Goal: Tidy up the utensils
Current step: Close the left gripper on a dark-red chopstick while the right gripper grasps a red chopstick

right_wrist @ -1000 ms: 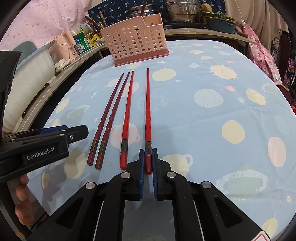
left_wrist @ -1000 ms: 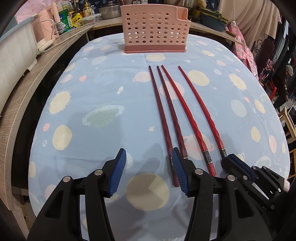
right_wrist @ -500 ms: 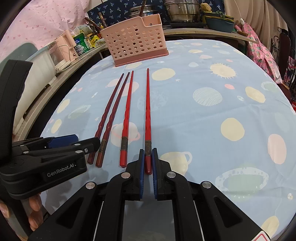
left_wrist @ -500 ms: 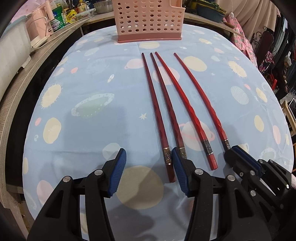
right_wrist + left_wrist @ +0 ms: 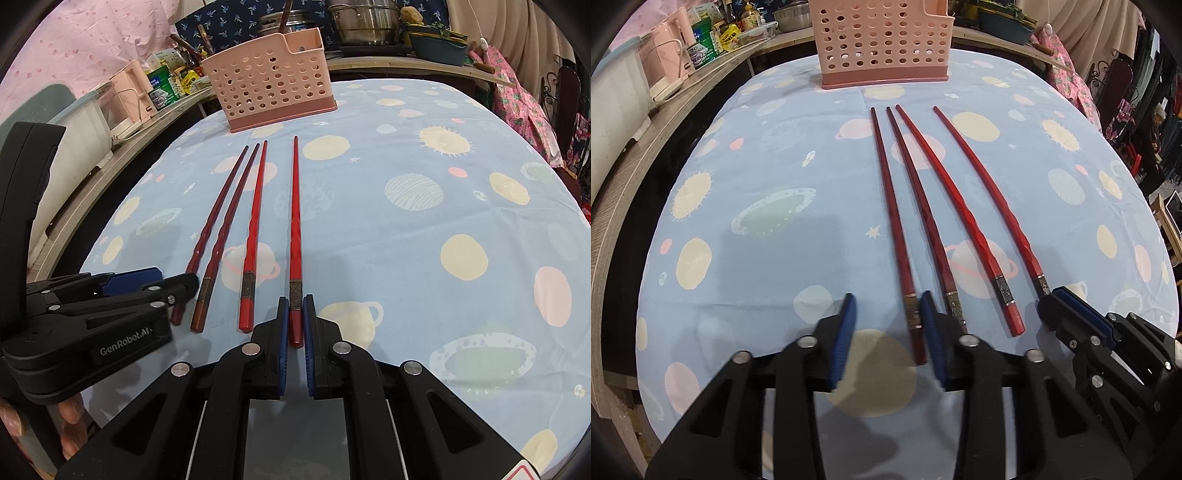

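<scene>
Right wrist view: right claw (image 5: pixel 293 325) clamps the bright chopstick (image 5: pixel 294 221); left claw (image 5: pixel 888 332), half-wide and closing, straddles the darkest chopstick (image 5: pixel 894 221); next, lift both toward the basket (image 5: pixel 884 40)

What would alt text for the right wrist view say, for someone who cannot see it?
The right gripper is clamped on the near end of the rightmost of four red chopsticks lying side by side on a planet-print tablecloth. A pink perforated basket stands beyond them; the left gripper is closing around the leftmost chopstick.
</scene>
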### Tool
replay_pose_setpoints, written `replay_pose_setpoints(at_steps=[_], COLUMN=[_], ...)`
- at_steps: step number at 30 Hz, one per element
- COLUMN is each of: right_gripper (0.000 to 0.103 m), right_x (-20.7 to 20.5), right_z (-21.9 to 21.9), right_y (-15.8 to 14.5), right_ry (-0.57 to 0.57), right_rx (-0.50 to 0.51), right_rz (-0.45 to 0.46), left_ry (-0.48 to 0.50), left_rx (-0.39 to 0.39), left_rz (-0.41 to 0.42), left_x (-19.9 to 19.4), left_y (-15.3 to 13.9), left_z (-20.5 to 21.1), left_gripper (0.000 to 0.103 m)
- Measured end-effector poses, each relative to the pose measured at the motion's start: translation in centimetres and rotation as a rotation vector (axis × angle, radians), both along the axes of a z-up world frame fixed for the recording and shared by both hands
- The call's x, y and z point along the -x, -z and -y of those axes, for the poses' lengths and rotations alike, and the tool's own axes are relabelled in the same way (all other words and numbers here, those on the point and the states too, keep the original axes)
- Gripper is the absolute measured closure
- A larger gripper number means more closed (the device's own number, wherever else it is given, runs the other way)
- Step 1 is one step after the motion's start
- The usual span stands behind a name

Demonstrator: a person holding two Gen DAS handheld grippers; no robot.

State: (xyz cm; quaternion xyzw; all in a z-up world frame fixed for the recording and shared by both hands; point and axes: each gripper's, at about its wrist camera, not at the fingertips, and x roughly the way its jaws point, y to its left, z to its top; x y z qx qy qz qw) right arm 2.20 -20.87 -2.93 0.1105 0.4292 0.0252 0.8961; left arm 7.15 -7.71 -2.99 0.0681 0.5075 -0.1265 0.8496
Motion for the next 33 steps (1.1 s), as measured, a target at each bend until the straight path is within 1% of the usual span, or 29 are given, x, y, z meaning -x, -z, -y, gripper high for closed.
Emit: replay_pose_setpoints(at_steps=[1, 2, 3, 4, 8, 12, 15, 23, 33], right_gripper=[0.096, 0.096, 0.096, 0.096, 0.096, 0.096, 0.096, 0.096, 0.096], right_x=[0.0, 0.1, 0.1, 0.2, 0.4, 0.5, 0.6, 0.1, -2.3], right_z=[0.0, 0.0, 0.0, 0.0, 0.0, 0.2, 0.4, 2.0, 3.0], right_y=[0.0, 0.0, 0.0, 0.0, -0.1, -0.6, -1.7, -6.2, -12.0], right_ry=[0.000, 0.000, -0.001, -0.001, -0.005, -0.005, 0.002, 0.036, 0.060], right_rx=[0.001, 0.001, 0.002, 0.003, 0.004, 0.002, -0.005, -0.031, -0.013], right_rz=[0.000, 0.000, 0.000, 0.000, -0.002, 0.002, 0.023, 0.111, 0.226], left_ry=[0.002, 0.004, 0.005, 0.004, 0.000, -0.009, -0.016, -0.040, -0.060], left_rx=[0.012, 0.024, 0.038, 0.051, 0.082, 0.086, 0.089, 0.091, 0.117], left_rz=[-0.006, -0.012, -0.021, -0.029, -0.051, -0.032, -0.014, 0.068, 0.169], left_x=[-0.1, -0.1, -0.2, -0.3, -0.5, -0.5, -0.6, -1.2, -3.0], left_y=[0.0, -0.1, -0.1, -0.1, -0.2, -1.1, -2.1, -5.9, -10.7], left_z=[-0.2, -0.3, -0.4, -0.6, -1.0, -1.4, -1.8, -2.6, -3.4], left_gripper=[0.084, 0.088, 0.095, 0.095, 0.096, 0.096, 0.096, 0.096, 0.096])
